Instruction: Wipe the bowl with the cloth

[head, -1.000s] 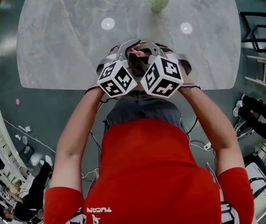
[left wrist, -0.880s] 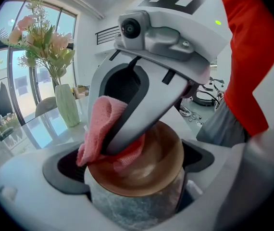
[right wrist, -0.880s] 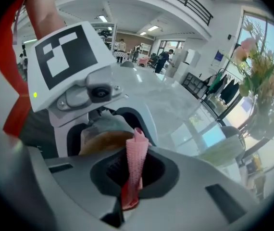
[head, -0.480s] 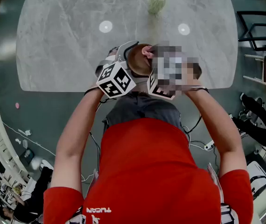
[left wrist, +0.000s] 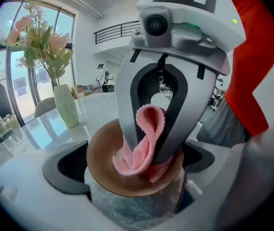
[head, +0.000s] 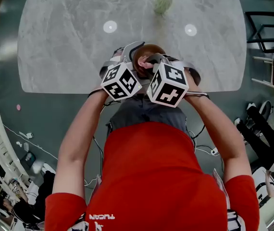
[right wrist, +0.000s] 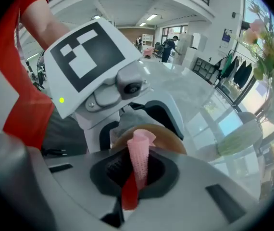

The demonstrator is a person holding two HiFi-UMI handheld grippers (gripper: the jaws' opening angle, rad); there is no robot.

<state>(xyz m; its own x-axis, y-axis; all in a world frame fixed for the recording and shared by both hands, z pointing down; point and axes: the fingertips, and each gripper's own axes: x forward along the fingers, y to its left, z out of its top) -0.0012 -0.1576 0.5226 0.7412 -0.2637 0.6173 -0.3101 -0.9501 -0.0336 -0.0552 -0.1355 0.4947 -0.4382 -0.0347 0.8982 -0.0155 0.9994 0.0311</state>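
Observation:
The bowl (left wrist: 109, 163), brown inside and grey-speckled outside, is clamped by its rim in my left gripper (left wrist: 134, 179), tilted with its mouth toward my right gripper (left wrist: 144, 150). That gripper is shut on the pink cloth (left wrist: 144, 138), whose folded end presses into the bowl's inside. In the right gripper view the cloth (right wrist: 139, 155) stands up between the jaws of the right gripper (right wrist: 136, 170), with the bowl (right wrist: 168, 141) just behind it. From the head view both grippers meet over the table's near edge, holding the bowl (head: 145, 53) and the cloth (head: 144, 65) between them.
A grey marble table (head: 69, 47) lies under and beyond the grippers. A pale vase with flowers (head: 163, 1) stands at its far edge, also showing as the vase (left wrist: 67, 105) to the left of the bowl. Dark chairs (head: 267, 37) stand at the right.
The bowl has turned so more of its brown inside shows. The right gripper with the cloth has shifted slightly against it. Both grippers stay together at the table's near edge.

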